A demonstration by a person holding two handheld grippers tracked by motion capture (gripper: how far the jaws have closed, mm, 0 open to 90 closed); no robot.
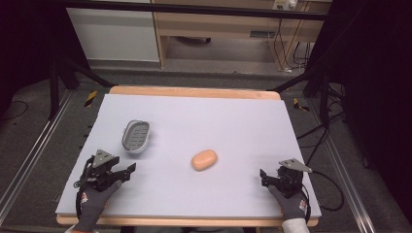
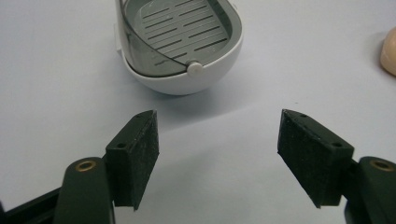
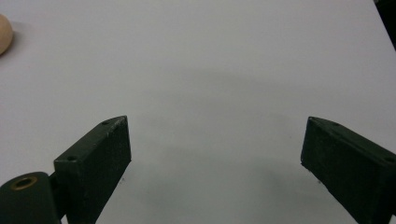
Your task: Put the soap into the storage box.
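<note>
From the high view we see the counter (image 1: 204, 121) covered with a pale sheet, and our 2 gloved hands resting near its front edge. The left gripper (image 1: 127, 171) sits at the front left, its fingers pointing toward the middle and standing apart with nothing between them. Just beyond it lies the soap dish (image 1: 135, 136), a grey slotted tray in a white shell. The soap (image 1: 204, 159), a peach oval bar, lies near the middle, between the 2 grippers and apart from the dish. The right gripper (image 1: 263, 175) sits at the front right, well apart from the soap. In the left gripper view our fingers (image 2: 135, 154) are spread over bare sheet, gripping nothing; the dish (image 2: 187, 74) is near ahead but untouched, and an edge of the soap (image 2: 388, 51) shows at the right border. In the right gripper view the fingers (image 3: 100, 158) stand wide apart over bare sheet, empty, with a sliver of the soap (image 3: 3, 35) far off at the upper left.
</note>
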